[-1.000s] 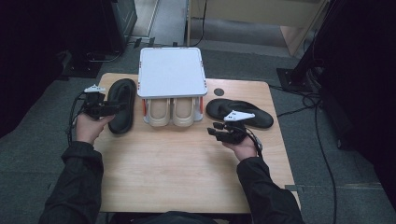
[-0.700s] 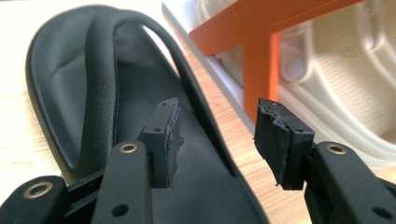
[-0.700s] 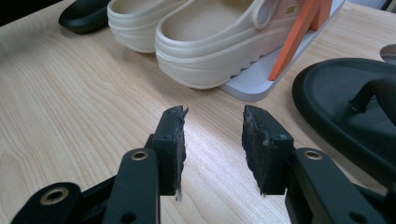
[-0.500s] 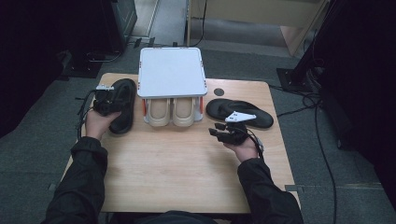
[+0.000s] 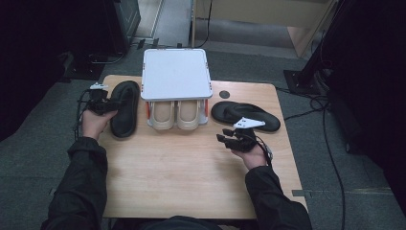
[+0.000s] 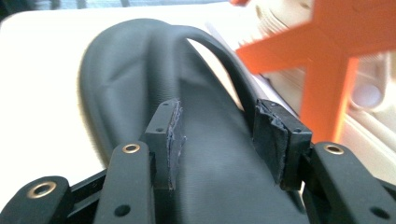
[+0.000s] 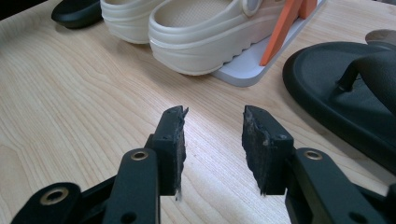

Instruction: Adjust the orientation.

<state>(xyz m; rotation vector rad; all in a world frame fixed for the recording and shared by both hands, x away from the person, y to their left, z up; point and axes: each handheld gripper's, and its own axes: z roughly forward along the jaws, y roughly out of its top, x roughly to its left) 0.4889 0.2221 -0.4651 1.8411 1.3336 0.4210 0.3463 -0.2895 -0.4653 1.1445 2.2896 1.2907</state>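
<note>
A black flip-flop (image 5: 125,115) lies at the table's left, toe toward the far edge. My left gripper (image 5: 111,103) hovers over it, and in the left gripper view my left gripper (image 6: 217,116) stands open above the flip-flop's footbed (image 6: 126,74), with the strap just ahead of the pads, which press on nothing. A second black flip-flop (image 5: 246,115) lies at the right. My right gripper (image 5: 223,137) is low over the table in front of it, open and empty (image 7: 212,121). The flip-flop (image 7: 345,93) is to its right.
A white rack (image 5: 176,74) stands at the table's far middle, with a pair of cream clogs (image 5: 177,115) under its shelf. Its orange brace (image 6: 327,70) is close to the right of the left gripper. Bare wood (image 5: 182,177) spreads across the near half.
My left gripper has moved right and down over the left flip-flop. The right gripper has stayed where it was.
</note>
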